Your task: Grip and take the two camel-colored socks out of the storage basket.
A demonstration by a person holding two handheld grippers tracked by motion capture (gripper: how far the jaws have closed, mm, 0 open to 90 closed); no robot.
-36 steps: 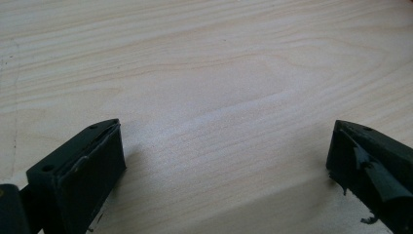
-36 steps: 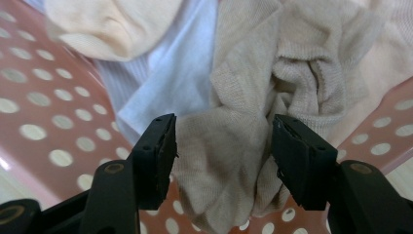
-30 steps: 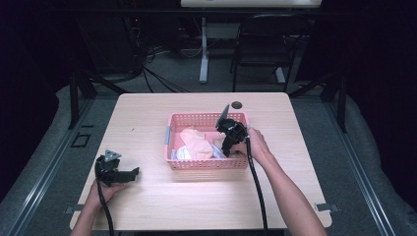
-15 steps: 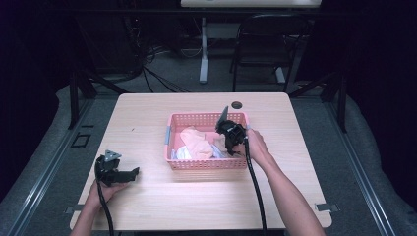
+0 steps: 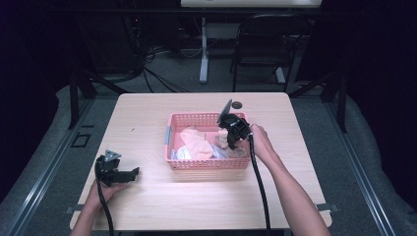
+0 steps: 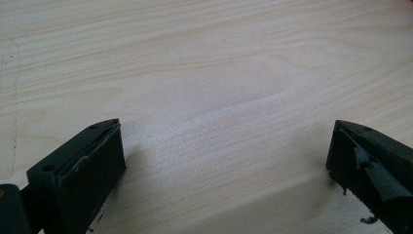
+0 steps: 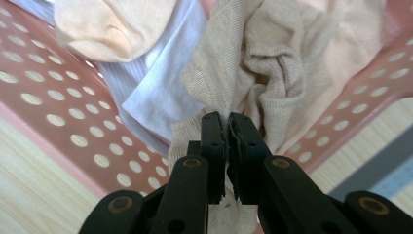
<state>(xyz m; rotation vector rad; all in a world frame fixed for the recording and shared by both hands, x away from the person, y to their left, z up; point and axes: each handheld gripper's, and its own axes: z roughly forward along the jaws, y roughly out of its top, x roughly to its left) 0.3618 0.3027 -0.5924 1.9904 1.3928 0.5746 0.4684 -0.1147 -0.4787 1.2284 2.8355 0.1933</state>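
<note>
- High view: a pink basket (image 5: pixel 206 165) stands near the middle of a pale wooden table (image 5: pixel 152 113). It is rectangular, with walls pierced by small holes.
- In the basket lies a heap of soft clothes: a peach cloth (image 5: pixel 196 142) in the middle, a white cloth (image 5: pixel 183 154) at its left front, and a beige cloth (image 5: pixel 223 141) at the right.
- The right gripper (image 5: pixel 231 142) reaches into the basket's right end, on the beige cloth. Its cable trails back along the forearm.
- The left gripper (image 5: pixel 129 174) rests on the table at the front left, well apart from the basket, jaws pointing right.
- A small dark round spot (image 5: pixel 237 104) sits on the table just behind the basket.
- Left gripper view: the left gripper (image 6: pixel 224 161) has its two black jaws spread wide with nothing between them, over bare wood with fine light grain. The pad on the right jaw looks frayed.
- Right gripper view: the right gripper (image 7: pixel 227 126) has just been closing; its jaws are pressed together, pinching a fold of the beige cloth (image 7: pixel 272 73).
- That cloth is a fine knit, crumpled into deep folds, lying against the basket's wall (image 7: pixel 58 97).
- Beside it lie the white cloth (image 7: pixel 156 87), thin and faintly ribbed, and the peach cloth (image 7: pixel 107 24), smooth and rounded.
</note>
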